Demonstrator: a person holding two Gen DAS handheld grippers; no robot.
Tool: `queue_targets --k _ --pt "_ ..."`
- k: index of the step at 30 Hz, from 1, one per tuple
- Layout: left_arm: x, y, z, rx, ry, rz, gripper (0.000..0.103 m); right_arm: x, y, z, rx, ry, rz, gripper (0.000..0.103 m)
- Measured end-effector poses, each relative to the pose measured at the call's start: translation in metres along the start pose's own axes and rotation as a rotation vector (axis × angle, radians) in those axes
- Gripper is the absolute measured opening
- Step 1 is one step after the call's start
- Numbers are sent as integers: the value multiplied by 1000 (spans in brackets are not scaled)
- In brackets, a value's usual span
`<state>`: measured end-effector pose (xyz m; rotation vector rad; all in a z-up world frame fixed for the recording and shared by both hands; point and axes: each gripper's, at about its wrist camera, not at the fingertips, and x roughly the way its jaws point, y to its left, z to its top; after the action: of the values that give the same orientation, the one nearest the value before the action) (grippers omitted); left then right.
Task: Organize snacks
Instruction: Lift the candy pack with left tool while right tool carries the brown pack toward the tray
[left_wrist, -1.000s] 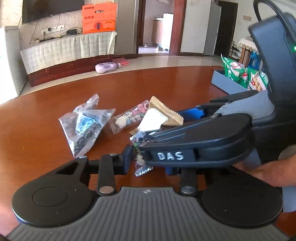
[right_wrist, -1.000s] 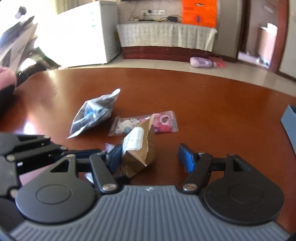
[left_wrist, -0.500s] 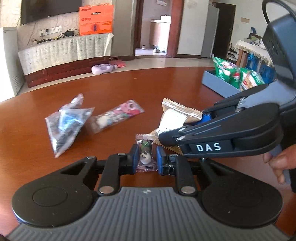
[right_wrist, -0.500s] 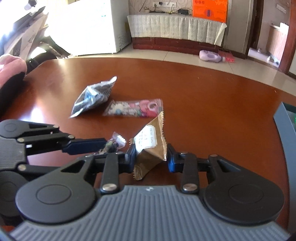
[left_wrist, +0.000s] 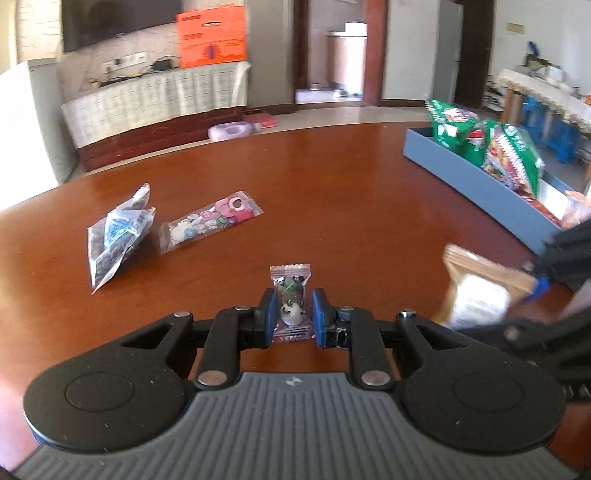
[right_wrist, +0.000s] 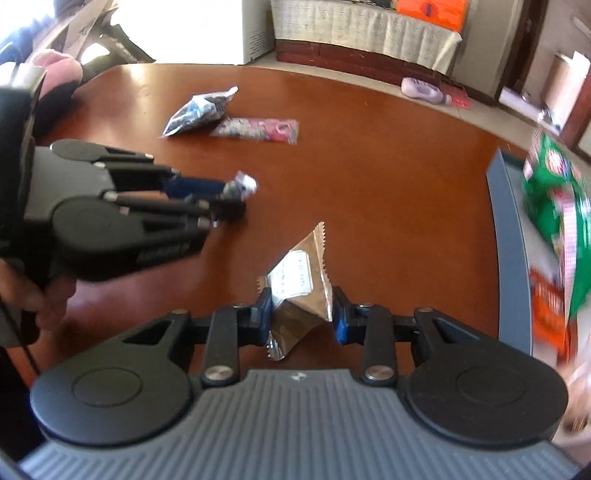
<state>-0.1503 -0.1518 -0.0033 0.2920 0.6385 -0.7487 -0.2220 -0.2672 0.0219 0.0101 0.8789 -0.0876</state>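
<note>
left gripper clamps small candy packet | right gripper clamps brown packet | over table

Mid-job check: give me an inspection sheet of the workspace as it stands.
Surface: brown wooden table, glossy.
Job's things: small clear candy packet and brown snack packet gripped; dark bean bag and pink cartoon packet lying loose; blue tray holding green bags.
Clutter: nothing seen.
Grippers: left hand-held gripper shut on candy; right hand-held gripper shut on brown packet.
Cables: nothing seen on table.
Surroundings: covered cabinet, orange box.
</note>
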Motion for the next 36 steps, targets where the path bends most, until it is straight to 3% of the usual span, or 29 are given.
queue_targets --k 4,9,17,24,26,28,34,36 --pt "1 -14 2 -19 -5 78 24 -7 -4 -12 -14 -9 -19 35" --pt "4 -36 3 -28 -15 124 24 -11 -17 -19 2 -16 -15 35" --pt "6 -70 5 -8 -28 171 25 -13 -30 -24 17 -18 12 35" --pt "7 -70 5 -24 -29 168 26 -15 -32 -24 7 -16 19 35" --pt "8 -70 5 -23 -30 171 34 -14 -31 -23 2 -15 19 35" --pt "8 -68 6 -36 -23 157 74 -14 -30 -23 -4 -14 20 35" --pt "11 -55 6 -96 -4 105 74 -15 -30 -24 -13 -14 15 35" --pt "10 -56 6 -87 -12 82 64 -16 -29 -24 -21 -16 13 35"
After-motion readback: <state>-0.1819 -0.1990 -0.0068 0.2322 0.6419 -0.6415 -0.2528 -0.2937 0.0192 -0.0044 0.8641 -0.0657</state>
